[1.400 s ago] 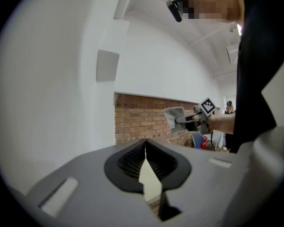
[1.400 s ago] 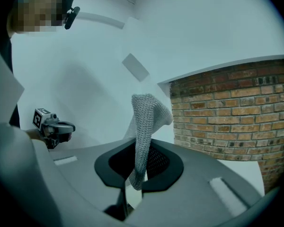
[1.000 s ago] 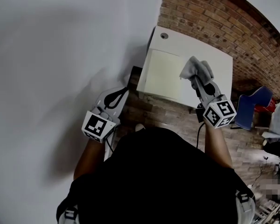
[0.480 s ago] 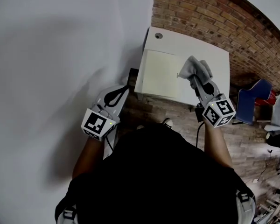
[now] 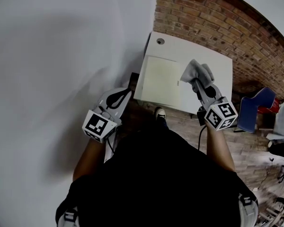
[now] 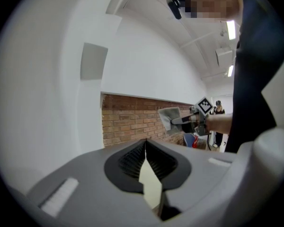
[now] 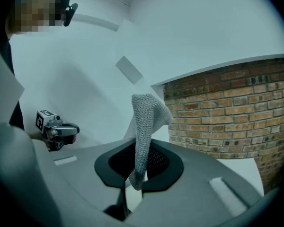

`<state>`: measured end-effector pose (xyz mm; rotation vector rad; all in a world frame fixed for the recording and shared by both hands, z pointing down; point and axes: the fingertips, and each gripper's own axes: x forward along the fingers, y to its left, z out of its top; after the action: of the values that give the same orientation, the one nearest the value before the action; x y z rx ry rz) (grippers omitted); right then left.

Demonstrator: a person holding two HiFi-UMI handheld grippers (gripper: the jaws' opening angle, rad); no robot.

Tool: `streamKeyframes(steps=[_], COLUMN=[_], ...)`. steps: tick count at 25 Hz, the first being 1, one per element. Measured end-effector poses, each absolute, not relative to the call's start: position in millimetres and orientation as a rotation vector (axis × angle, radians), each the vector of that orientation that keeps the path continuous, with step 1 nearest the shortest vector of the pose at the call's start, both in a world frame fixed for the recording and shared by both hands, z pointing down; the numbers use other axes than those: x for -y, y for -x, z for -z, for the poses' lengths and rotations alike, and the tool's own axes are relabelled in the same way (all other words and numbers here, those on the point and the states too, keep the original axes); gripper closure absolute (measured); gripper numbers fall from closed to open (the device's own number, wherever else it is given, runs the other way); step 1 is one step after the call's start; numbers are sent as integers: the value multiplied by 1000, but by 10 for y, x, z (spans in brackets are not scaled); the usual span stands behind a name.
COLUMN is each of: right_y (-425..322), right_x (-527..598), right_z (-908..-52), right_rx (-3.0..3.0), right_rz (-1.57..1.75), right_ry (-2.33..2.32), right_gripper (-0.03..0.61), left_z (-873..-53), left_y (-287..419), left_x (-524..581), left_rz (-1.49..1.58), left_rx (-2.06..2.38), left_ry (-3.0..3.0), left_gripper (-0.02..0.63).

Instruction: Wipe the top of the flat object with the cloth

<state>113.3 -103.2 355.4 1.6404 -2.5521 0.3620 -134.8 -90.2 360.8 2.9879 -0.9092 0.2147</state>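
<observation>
Two tools, right tool (image 5: 195,82) pinching cloth (image 7: 146,122), left tool (image 6: 146,148) closed empty, only head view shows flat white top (image 5: 217,65)

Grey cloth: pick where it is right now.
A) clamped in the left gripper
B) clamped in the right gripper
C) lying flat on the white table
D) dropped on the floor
B: the right gripper view shows the cloth pinched between the jaws of the right gripper, sticking up out of them.
</observation>
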Motion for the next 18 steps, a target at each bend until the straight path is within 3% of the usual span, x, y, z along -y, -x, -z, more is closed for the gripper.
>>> streamKeyframes(steps=[18], right_y=[-1467], right_x=[1934], right_z=[-3844], right_rx=[2598], right_rz=[-463], right_ry=[-1466], right_gripper=[566], left_z=[-3667], left_y=[949], left_x=[1544], left_rz=[-214], left_rx=[1048], left_ry=[-2900], left_gripper=[611])
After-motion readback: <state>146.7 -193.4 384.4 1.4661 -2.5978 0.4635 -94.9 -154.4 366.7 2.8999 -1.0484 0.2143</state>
